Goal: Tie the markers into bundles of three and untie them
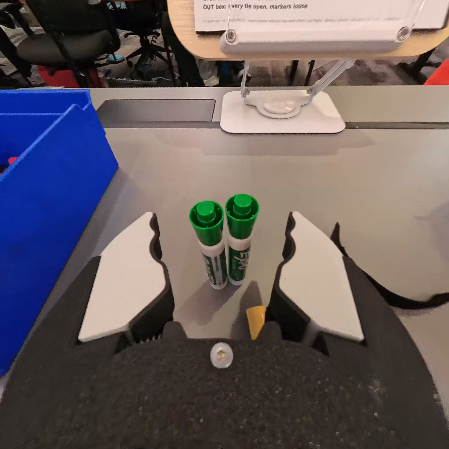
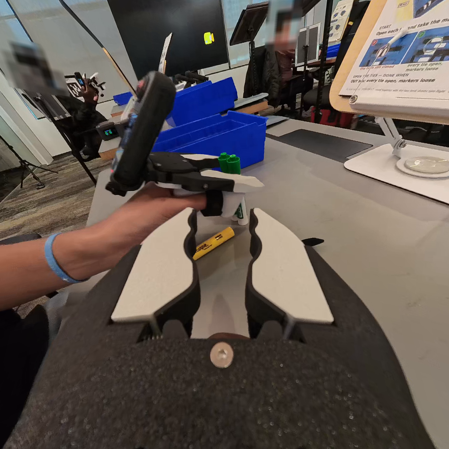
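The left tongs point(image 1: 222, 218) are spread wide and pinch nothing. Between their tips stand two green markers point(image 1: 223, 243), upright on the grey desk point(image 1: 315, 182), caps up, side by side and touching, apart from both fingers. One yellow marker point(image 1: 255, 324) lies flat on the desk at the near right, partly hidden under the right finger.

In the right wrist view, the right tongs point(image 2: 222, 218) are also parted, less widely, with nothing between them. The yellow marker point(image 2: 213, 246) lies past their tips at a slant, and the two green markers point(image 2: 229, 163) stand just beyond it, flanked by the left tongs point(image 2: 240, 170), which a hand point(image 2: 155, 211) holds level over the desk.

One black strap point(image 1: 388, 295) trails on the desk at the right. A blue bin point(image 1: 48, 194) sits at the left, close to the left tongs. One white stand point(image 1: 281, 113) holding a clipboard point(image 1: 315, 29) is at the far edge. The desk is open to the right and far side of the markers.
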`<state>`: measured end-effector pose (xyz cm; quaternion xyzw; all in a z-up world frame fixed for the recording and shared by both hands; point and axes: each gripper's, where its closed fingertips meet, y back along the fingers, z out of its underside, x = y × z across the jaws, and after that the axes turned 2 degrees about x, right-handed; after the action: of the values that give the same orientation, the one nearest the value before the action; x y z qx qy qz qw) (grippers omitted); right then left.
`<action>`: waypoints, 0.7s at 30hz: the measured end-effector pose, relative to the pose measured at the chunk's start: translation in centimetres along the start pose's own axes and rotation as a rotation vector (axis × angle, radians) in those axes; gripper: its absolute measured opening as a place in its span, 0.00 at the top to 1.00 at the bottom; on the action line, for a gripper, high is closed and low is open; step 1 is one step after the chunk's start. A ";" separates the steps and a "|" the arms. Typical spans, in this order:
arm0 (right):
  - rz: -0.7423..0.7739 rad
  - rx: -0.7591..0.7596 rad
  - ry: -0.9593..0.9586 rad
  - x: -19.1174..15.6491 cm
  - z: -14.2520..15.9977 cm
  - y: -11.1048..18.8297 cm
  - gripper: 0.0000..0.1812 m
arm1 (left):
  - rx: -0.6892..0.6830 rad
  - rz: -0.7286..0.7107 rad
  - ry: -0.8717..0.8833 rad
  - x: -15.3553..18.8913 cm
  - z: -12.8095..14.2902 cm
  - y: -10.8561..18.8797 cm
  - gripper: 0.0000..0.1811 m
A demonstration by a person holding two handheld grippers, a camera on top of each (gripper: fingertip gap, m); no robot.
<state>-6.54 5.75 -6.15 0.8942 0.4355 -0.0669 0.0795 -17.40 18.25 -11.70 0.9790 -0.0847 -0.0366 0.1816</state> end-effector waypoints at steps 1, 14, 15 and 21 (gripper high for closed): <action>-0.003 0.003 -0.003 0.0 0.0 0.0 0.77 | -0.010 -0.011 0.002 -0.1 0.2 -0.3 0.46; -0.021 0.040 -0.060 0.8 -0.1 0.5 0.78 | -0.047 -0.063 0.055 -0.4 2.1 -1.6 0.58; -0.023 0.041 -0.063 0.8 -0.1 0.5 0.78 | -0.039 -0.074 0.053 -0.5 2.0 -1.6 0.57; -0.031 0.035 -0.061 0.6 0.0 0.4 0.78 | -0.045 -0.067 0.102 -0.5 1.9 -2.0 0.57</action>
<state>-5.86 5.98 -6.23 0.8862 0.4453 -0.1029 0.0761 -17.78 19.54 -14.15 0.9776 -0.0416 0.0054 0.2063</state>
